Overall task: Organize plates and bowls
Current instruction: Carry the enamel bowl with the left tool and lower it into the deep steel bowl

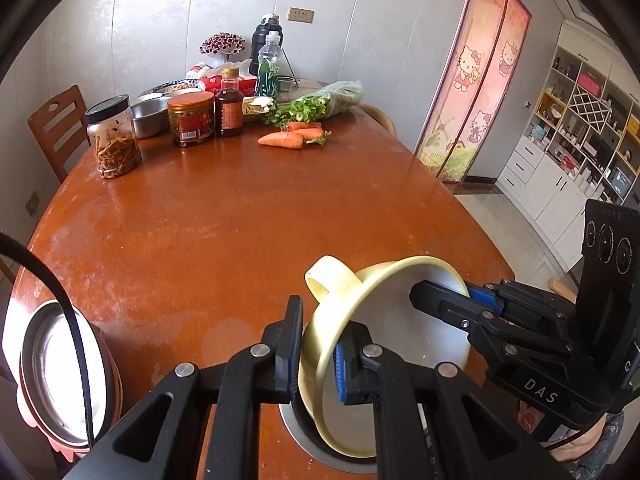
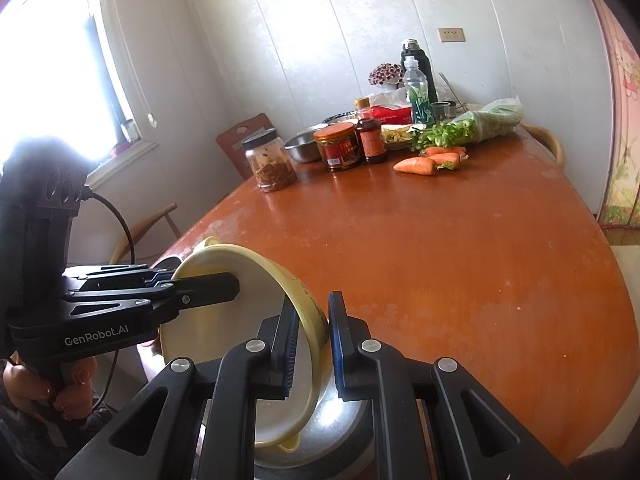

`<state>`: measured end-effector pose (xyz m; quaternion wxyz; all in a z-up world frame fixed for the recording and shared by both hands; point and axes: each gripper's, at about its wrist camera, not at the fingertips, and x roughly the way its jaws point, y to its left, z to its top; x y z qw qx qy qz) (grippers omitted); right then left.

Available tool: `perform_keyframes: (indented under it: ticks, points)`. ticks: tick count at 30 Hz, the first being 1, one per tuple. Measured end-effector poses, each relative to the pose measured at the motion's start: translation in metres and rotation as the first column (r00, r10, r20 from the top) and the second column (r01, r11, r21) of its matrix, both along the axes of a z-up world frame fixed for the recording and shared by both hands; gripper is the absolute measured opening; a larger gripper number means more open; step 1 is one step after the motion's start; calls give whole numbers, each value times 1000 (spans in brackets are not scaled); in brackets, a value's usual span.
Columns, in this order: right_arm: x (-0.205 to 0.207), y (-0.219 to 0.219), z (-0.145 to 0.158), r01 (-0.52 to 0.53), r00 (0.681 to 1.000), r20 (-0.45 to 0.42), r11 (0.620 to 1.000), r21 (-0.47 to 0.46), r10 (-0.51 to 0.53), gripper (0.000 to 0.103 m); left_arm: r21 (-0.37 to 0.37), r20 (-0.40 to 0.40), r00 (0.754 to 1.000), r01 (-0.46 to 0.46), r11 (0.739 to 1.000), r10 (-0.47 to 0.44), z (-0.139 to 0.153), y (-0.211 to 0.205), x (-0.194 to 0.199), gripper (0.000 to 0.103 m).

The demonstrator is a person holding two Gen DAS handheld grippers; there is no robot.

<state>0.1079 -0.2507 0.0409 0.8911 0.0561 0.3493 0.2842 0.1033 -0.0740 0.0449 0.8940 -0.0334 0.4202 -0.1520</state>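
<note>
Right up close, the left gripper [image 1: 316, 356] is clamped on the rim of the yellow bowl [image 1: 384, 364], one finger outside the wall, the other inside. From the opposite side the right gripper [image 2: 310, 344] pinches the same rim, so the bowl [image 2: 240, 332] hangs tilted between the two tools, its white inside turned towards the cameras and a small handle lug [image 1: 324, 280] sticking out of the rim. Under it sits a steel bowl [image 2: 340, 432] at the table's near edge; whether the yellow one touches it is hard to say. A hand [image 2: 60, 392] grips the left tool's handle. Off to the left side, a pink-rimmed steel plate [image 1: 64, 368] lies at the edge of the reddish wooden table [image 1: 240, 220]. Further out the tabletop is bare wood, then carrots [image 1: 294, 136], a bag of greens [image 1: 320, 104], a clear jar with a black lid [image 1: 114, 140], an orange-lidded jar [image 1: 191, 118], a dark sauce bottle [image 1: 229, 106] and a steel basin [image 1: 150, 116]. Against the wall stand a water bottle [image 1: 270, 68] and a black flask [image 1: 264, 40].
</note>
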Motion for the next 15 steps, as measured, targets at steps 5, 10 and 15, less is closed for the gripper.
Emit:
perform_keyframes:
  ticks: [5, 10, 15]
  points:
    - [-1, -3, -7, 0, 1000, -10, 1000, -3, 0, 15, 27, 4, 1000, -2, 1000, 2, -5, -7, -4, 14]
    - [-2, -3, -10, 1, 1000, -11, 1000, -16, -1, 15, 46, 10, 1000, -4, 999, 3, -7, -11, -7, 14]
    - [-5, -1, -13, 9, 1000, 3, 999, -46, -9, 15, 77, 19, 1000, -5, 997, 4, -11, -18, -10, 14]
